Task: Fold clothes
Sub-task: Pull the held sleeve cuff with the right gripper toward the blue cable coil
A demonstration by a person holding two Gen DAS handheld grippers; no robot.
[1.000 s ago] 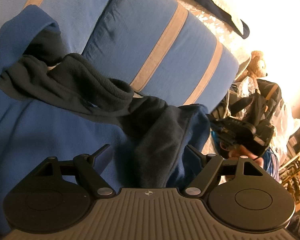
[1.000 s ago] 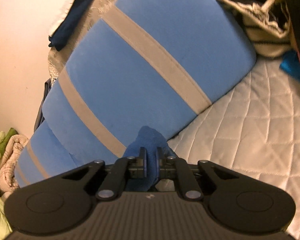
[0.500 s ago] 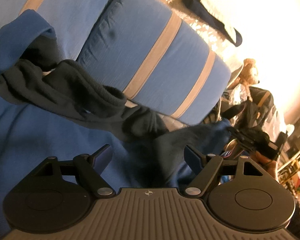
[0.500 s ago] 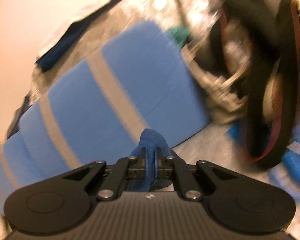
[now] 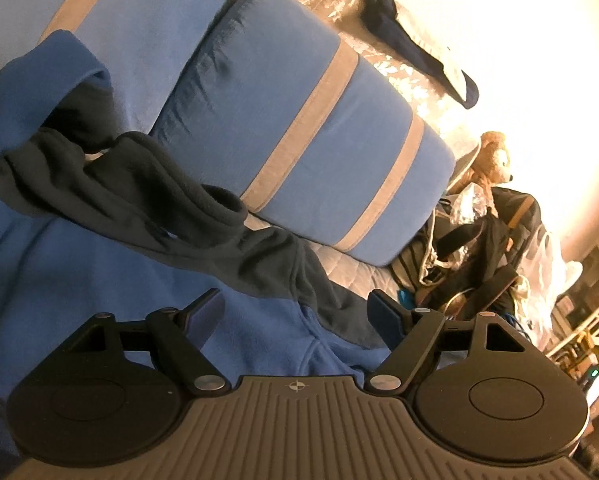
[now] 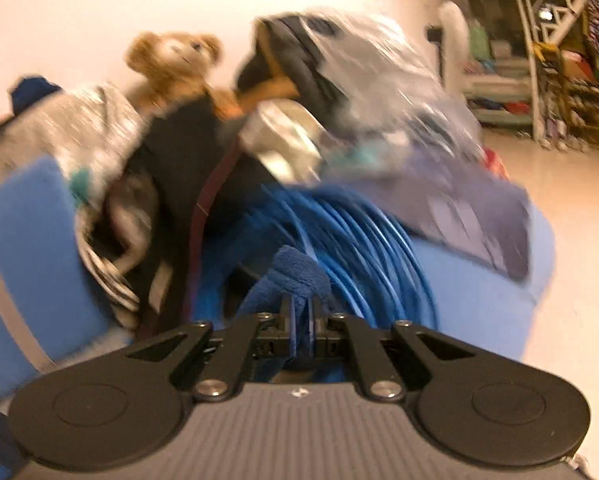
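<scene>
A blue fleece garment (image 5: 71,264) with a dark navy lining (image 5: 151,204) lies spread on the bed in the left wrist view, its hood bunched at the upper left. My left gripper (image 5: 295,312) hovers just above it, jaws wide apart, with cloth under them but nothing pinched. In the right wrist view, my right gripper (image 6: 303,320) is shut on a bunched fold of the blue fleece (image 6: 295,276), which pokes up between the fingers. That view is blurred by motion. The right gripper does not appear in the left wrist view.
Two blue cushions with grey stripes (image 5: 299,128) lean behind the garment. Past them sit a teddy bear (image 6: 175,64), dark bags (image 5: 479,248) and a coil of blue cable (image 6: 355,244). Shelving (image 6: 567,52) stands across the pale floor on the right.
My right gripper swung right with the fleece, from the striped cushion to the bags and cable, leaving the left wrist view. The pulled part of the garment now lies flatter. The left gripper stayed put.
</scene>
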